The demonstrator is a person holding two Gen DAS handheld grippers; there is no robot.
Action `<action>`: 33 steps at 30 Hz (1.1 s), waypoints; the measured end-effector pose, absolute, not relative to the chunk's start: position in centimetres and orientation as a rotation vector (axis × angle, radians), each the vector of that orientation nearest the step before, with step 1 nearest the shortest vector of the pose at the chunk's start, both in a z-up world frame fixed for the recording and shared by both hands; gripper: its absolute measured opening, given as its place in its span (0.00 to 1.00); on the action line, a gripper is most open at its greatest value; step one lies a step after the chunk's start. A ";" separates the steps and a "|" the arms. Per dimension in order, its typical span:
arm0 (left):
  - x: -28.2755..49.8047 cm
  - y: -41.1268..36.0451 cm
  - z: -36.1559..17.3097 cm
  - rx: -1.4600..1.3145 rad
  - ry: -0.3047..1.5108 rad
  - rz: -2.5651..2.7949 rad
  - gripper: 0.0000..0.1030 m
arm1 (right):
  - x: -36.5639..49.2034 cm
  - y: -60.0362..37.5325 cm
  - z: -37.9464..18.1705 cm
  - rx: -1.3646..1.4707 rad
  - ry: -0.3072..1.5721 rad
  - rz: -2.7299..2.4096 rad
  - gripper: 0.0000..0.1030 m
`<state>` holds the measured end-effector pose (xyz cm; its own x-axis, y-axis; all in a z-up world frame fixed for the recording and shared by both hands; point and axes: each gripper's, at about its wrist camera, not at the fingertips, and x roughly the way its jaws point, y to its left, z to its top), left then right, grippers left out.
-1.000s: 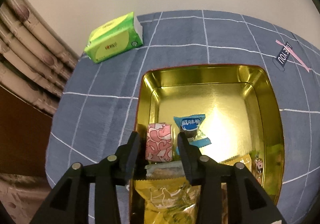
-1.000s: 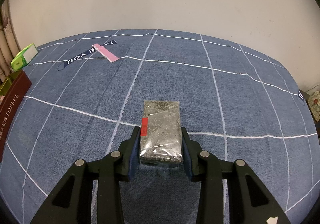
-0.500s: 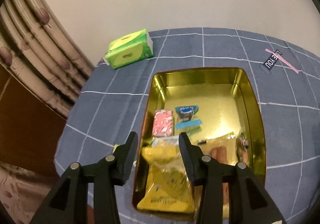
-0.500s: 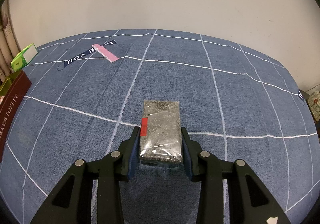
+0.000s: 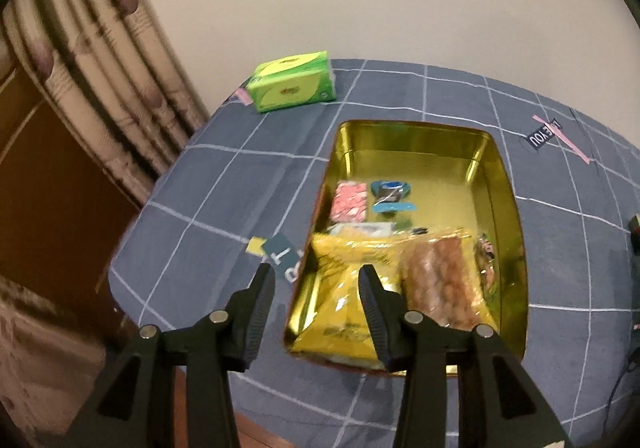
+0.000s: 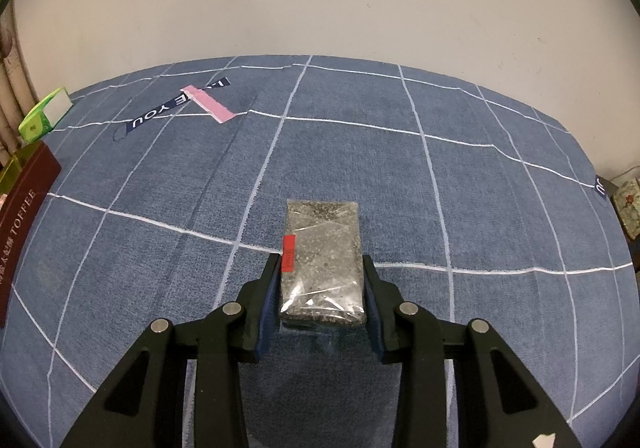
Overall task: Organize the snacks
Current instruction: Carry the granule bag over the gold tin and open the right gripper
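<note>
A gold tin [image 5: 518,268] lies open on the blue checked cloth. It holds a yellow bag [image 5: 344,300], a brown snack packet [image 5: 440,280], a pink packet [image 5: 351,202] and a blue-wrapped candy [image 5: 390,194]. My left gripper [image 5: 316,270] hovers open over the tin's near left corner with nothing between its fingers. In the right wrist view a clear-wrapped grey speckled bar [image 6: 322,232] with a red sticker lies on the cloth. My right gripper [image 6: 321,260] is closing on the bar's near half, its pads against both long sides.
A green tissue pack [image 5: 290,86] sits at the table's far left corner, by the curtain [image 5: 100,60]. The dark red tin lid [image 6: 24,216] marked TOFFEE lies at the left in the right wrist view. Printed tags [image 5: 282,258] are sewn on the cloth. The table edge drops off left of the tin.
My left gripper has drawn back and up from inside the tin, so the whole tin shows, and its jaws stand slightly wider. The right gripper stayed put and narrowed a little onto the bar.
</note>
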<state>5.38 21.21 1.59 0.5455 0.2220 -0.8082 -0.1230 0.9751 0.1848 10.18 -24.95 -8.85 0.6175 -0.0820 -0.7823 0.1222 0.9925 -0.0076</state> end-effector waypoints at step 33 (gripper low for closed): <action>2.9 27.3 -0.2 -0.060 1.049 0.317 0.45 | 12.9 -3.0 -0.9 0.098 0.929 0.202 0.31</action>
<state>2.87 27.31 -0.17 0.4578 0.2290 -0.8591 -0.2856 0.9529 0.1018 12.91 -3.01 -0.94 0.5817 0.2149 -0.7845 -0.1302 0.9766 0.1709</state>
